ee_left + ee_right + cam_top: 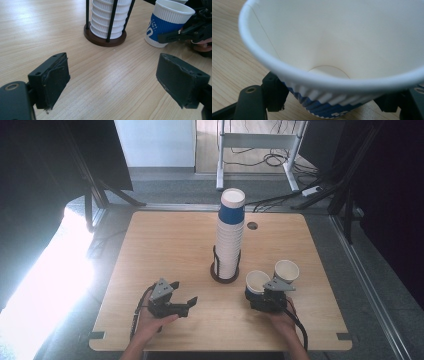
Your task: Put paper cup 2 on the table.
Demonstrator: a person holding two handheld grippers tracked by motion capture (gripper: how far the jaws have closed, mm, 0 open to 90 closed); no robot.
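Note:
A tall stack of white ribbed paper cups [230, 240], topped by a blue-banded one, stands in a dark wire holder [223, 276] at the table's middle. To its right stand two blue-banded cups. My right gripper [259, 289] is shut on the nearer cup [257, 281], which stands upright on the table; the cup's open mouth [337, 37] sits between the jaws of the right gripper [329, 100]. The other cup [286, 271] stands just behind it to the right. My left gripper [184, 292] hovers open over bare wood left of the holder, nothing between its pads [56, 80].
The wooden table [165, 245] has a cable hole [252, 226] behind the stack. A white desk frame [260, 142] and floor cables lie beyond the far edge. Strong glare falls on the floor at the left [50, 285].

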